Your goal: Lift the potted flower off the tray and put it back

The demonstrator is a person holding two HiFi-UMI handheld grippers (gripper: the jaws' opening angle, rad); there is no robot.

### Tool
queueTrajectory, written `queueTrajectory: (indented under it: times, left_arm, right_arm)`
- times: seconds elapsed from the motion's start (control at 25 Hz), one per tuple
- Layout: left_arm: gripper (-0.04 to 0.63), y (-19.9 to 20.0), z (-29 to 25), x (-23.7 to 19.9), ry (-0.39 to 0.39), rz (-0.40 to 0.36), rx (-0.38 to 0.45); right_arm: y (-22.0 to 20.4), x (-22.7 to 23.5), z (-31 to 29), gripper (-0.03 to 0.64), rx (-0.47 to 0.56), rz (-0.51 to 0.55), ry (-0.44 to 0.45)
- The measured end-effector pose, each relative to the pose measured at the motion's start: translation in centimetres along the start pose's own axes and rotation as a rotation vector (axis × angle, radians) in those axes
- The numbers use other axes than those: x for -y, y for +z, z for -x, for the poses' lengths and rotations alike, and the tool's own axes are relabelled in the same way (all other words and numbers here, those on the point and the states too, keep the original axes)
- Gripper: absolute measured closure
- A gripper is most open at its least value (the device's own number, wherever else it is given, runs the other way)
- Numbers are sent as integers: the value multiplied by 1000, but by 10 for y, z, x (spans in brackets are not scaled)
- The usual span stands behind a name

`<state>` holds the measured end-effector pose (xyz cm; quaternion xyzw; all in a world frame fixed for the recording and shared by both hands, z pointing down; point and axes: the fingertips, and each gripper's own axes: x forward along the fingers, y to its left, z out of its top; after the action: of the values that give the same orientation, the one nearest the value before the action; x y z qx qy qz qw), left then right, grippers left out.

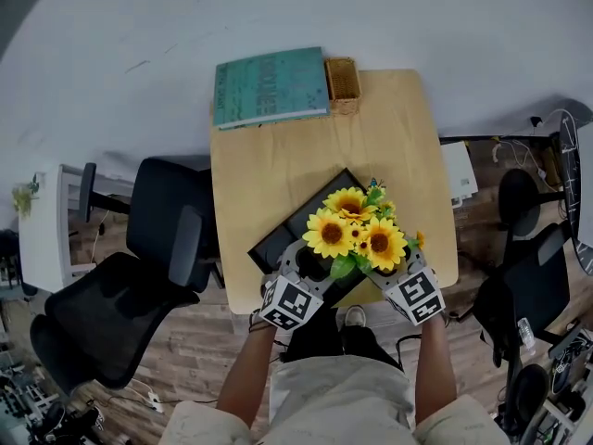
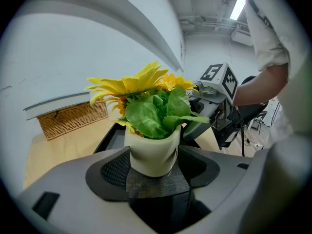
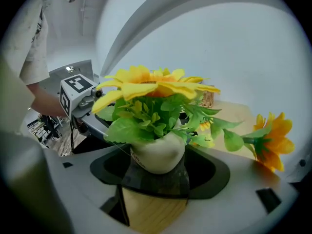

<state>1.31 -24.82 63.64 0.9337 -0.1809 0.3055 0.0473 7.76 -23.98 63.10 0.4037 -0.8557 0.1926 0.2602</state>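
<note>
In the head view, the left forearm [image 1: 248,369] and right forearm [image 1: 434,360] reach up from the bottom edge, nearly parallel. The left gripper [image 1: 298,269] and right gripper [image 1: 405,269] sit side by side at lower centre, tilted downward and slightly inward, each with its jaws wide apart.

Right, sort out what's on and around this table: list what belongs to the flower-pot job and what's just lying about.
Job in hand:
cream pot of yellow sunflowers
flat black tray
left gripper
right gripper

Lying about:
teal book
small woven wicker basket
black office chairs
</note>
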Motion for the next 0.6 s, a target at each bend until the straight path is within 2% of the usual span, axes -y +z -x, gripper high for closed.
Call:
queueTrajectory:
  times: [0.6]
  left_arm:
    - [311,3,-3,-2,14,-1,8]
  right_arm:
    - [0,-3,-7,278,-6,19,-10]
